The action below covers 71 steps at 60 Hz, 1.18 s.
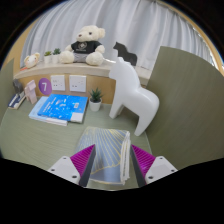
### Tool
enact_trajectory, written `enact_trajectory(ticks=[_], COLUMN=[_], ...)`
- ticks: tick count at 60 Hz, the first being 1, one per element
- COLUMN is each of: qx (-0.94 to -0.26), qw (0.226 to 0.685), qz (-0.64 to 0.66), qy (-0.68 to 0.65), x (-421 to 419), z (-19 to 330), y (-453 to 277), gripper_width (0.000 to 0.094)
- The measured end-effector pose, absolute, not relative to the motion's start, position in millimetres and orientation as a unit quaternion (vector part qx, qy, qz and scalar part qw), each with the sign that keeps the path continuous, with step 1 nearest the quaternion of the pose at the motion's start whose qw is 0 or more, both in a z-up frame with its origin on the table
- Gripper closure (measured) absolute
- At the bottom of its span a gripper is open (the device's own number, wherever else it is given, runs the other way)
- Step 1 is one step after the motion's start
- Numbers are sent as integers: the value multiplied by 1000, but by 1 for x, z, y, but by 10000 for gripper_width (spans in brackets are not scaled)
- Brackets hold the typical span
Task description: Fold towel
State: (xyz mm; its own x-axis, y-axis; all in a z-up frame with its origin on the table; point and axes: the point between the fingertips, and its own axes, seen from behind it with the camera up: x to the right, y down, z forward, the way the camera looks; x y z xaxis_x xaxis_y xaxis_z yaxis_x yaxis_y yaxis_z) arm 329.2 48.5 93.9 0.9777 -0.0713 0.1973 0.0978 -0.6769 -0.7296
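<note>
A pale blue-white striped towel (108,155) lies on the grey-green table (40,140), partly folded, with a white raised fold running along its right side. My gripper (112,163) is low over the towel's near part. Its magenta pads (86,158) stand apart, and the towel lies between and just ahead of the fingers. The fingers are open; neither pad clearly presses on the cloth. The towel's near edge is hidden under the fingers.
A small white chair (133,95) stands just beyond the towel. Blue books (57,108) and a small potted plant (96,97) sit beyond on the left. A teddy bear (88,45) sits on a shelf behind. A ribbed panel (188,90) stands at the right.
</note>
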Motion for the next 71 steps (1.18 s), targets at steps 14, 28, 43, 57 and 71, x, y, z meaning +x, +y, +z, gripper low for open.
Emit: enact_trajectory(ticks=[14,28,43,57,71], qx=[-877,-854,-848,-855,-853], qw=[476,520,531,518,521], qz=[-66,-19,-7,-10,2], qy=[-2,-4,-1,-14,-12], x=[258,171,116,89,71], z=[193,255,267,258,259], y=[33,-22,-89,-130,-147], gripper_width=[143,99,98,99,98])
